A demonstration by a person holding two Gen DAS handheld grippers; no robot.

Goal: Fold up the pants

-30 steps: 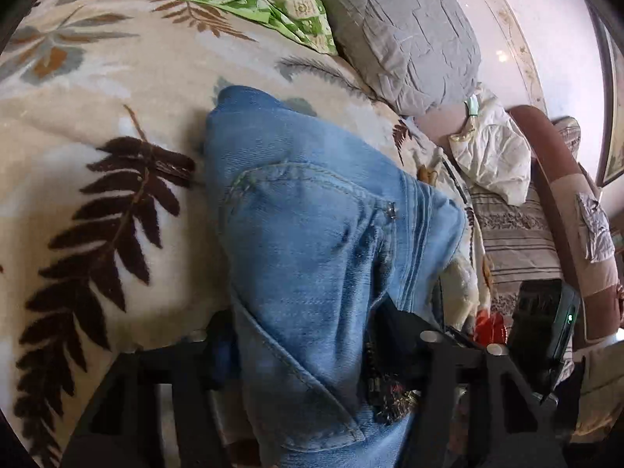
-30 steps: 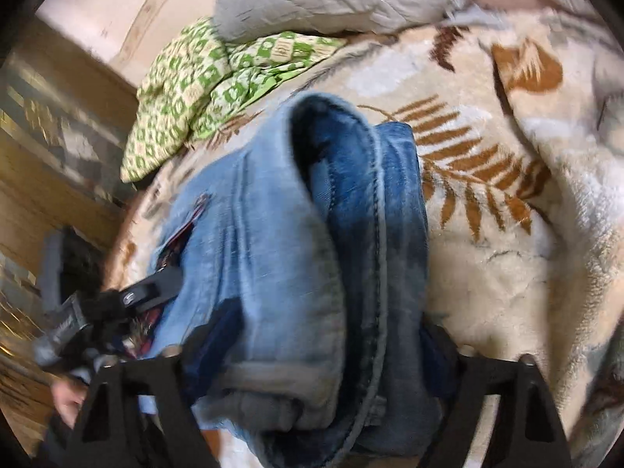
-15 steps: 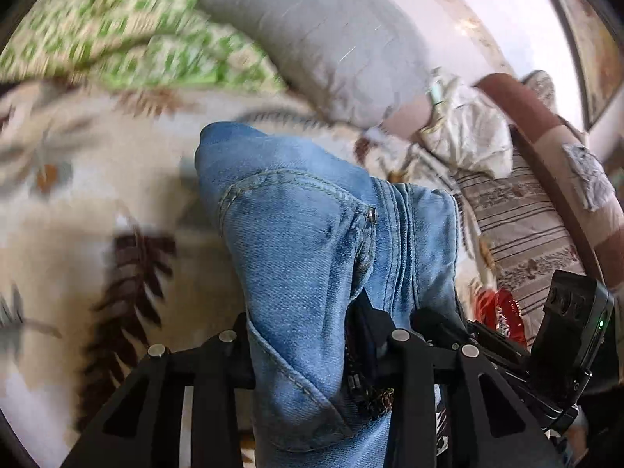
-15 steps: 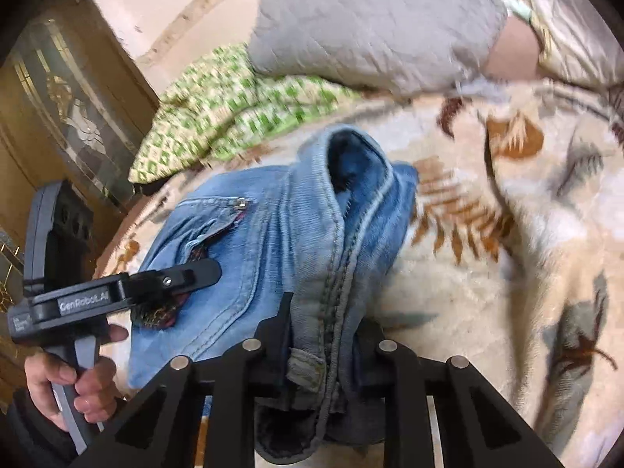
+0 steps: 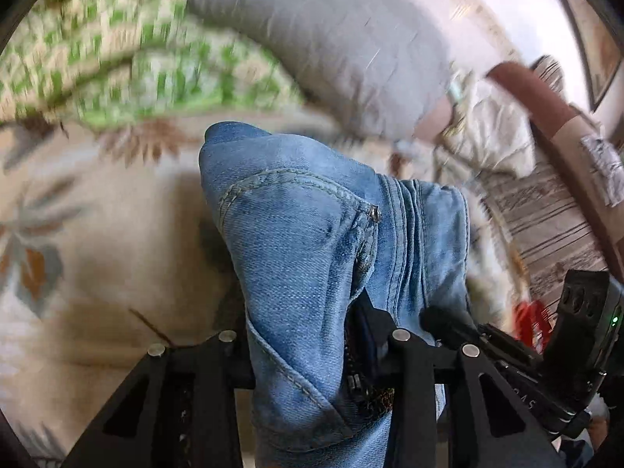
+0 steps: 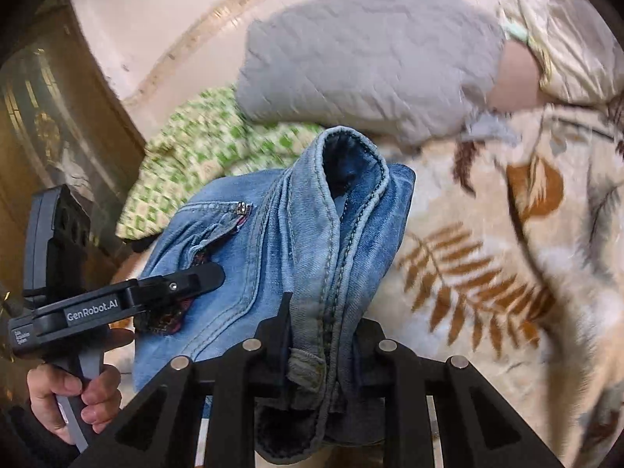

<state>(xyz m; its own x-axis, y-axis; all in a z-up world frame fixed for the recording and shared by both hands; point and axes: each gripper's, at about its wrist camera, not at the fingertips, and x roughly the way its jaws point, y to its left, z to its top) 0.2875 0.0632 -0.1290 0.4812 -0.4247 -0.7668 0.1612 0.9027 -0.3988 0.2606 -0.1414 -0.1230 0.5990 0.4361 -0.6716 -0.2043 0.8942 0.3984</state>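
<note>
Between both tongs' jaws hang the jeans (image 5: 312,257), lifted off the blanket (image 5: 101,257), left tongs (image 5: 312,335) clamped on the pocket edge, right tongs (image 6: 318,345) on the bunched waistband, so a thick uneven bite could slip and spoil the fold.

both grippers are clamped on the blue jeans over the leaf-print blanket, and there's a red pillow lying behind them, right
Not quite: the pillow behind the jeans is grey, not red, as the right wrist view shows. The rest holds: the left gripper and right gripper are both clamped on the denim over the leaf-print blanket.
</note>
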